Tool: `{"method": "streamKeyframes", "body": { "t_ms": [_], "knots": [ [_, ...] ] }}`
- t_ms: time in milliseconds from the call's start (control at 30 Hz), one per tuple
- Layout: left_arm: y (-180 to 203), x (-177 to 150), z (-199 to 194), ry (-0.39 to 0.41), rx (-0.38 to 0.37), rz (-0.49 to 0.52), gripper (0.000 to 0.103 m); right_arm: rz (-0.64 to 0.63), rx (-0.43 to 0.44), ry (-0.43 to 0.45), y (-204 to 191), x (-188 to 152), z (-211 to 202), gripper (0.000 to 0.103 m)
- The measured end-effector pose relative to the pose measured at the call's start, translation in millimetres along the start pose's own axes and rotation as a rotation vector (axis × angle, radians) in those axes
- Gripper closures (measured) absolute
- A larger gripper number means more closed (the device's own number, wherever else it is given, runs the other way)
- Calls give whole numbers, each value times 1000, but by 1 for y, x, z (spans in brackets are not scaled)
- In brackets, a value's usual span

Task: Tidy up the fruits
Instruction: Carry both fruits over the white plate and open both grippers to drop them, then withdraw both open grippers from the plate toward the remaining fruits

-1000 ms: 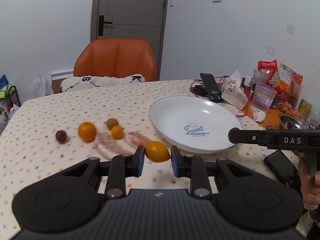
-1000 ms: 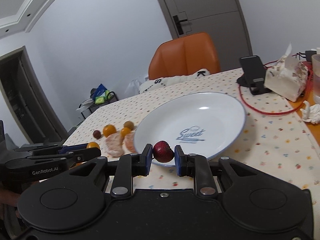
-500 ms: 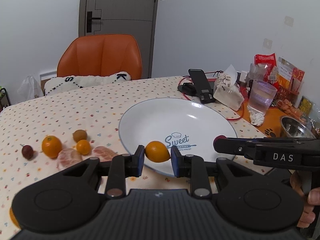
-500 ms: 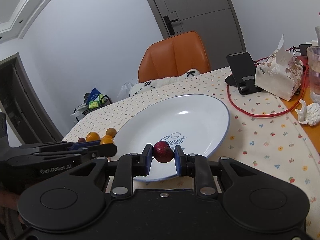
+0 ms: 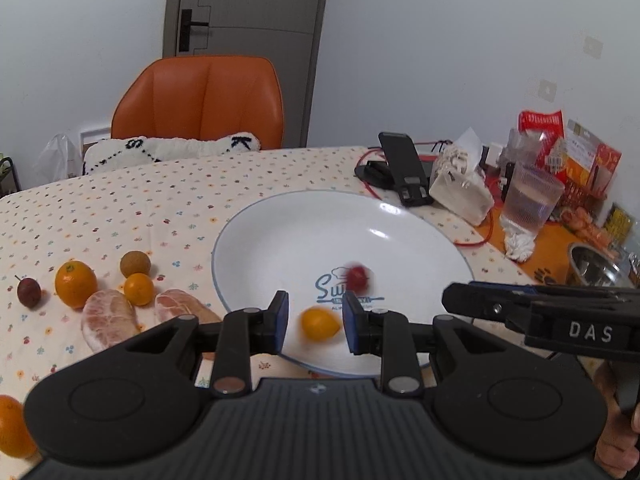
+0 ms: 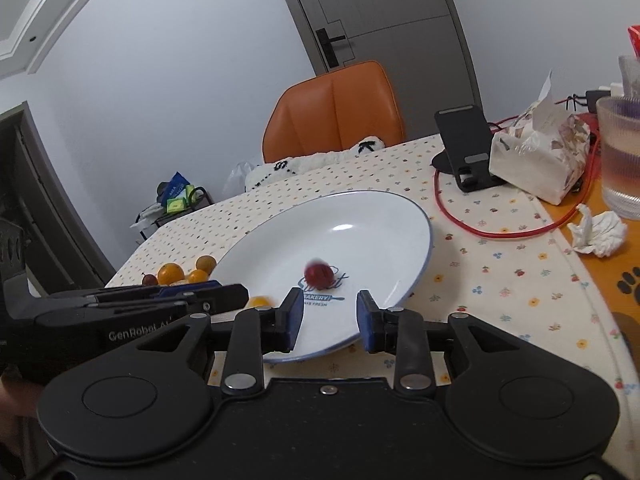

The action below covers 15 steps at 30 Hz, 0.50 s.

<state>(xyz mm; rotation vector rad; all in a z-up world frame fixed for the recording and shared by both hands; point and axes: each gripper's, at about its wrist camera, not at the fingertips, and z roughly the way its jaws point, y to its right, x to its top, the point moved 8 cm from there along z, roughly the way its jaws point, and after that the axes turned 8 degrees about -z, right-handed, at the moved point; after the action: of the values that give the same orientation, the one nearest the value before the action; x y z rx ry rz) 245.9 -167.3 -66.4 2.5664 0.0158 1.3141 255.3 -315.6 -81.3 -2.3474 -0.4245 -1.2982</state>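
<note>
Both fruits have just been released: the left gripper and right gripper are now spread apart. The orange fruit and red fruit are seen blurred at lower centre, over the white plate. 2 fruits are judged delivered; 6 are left at lower left.

Yellow fruit, red fruit motion-blurred

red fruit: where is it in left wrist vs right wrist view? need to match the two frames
Left wrist: red fruit is blurred, on the white plate, right of centre, just above the blue logo, beyond the open left tool.
Right wrist: red fruit is blurred, near the plate's middle, at the logo's upper left, beyond the open right tool.
Shared landmark: the blue logo printed on the plate.
</note>
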Motion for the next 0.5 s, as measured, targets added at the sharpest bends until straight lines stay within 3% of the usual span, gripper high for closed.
{"method": "streamKeyframes", "body": {
  "t_ms": [200, 333, 467, 500],
  "knots": [
    [-4, 0, -19, 14, 3, -26, 71, 16, -10, 11, -4, -3, -10, 66],
    [-16, 1, -36, 33, 28, -40, 49, 17, -17, 22, -12, -6, -16, 56],
    [-31, 3, -55, 70, 61, -70, 29, 38, -50, 42, -15, -7, -22, 35],
    [-34, 3, -59, 75, 68, -72, 27, 44, -56, 51, -15, -7, -25, 24]
  ]
}}
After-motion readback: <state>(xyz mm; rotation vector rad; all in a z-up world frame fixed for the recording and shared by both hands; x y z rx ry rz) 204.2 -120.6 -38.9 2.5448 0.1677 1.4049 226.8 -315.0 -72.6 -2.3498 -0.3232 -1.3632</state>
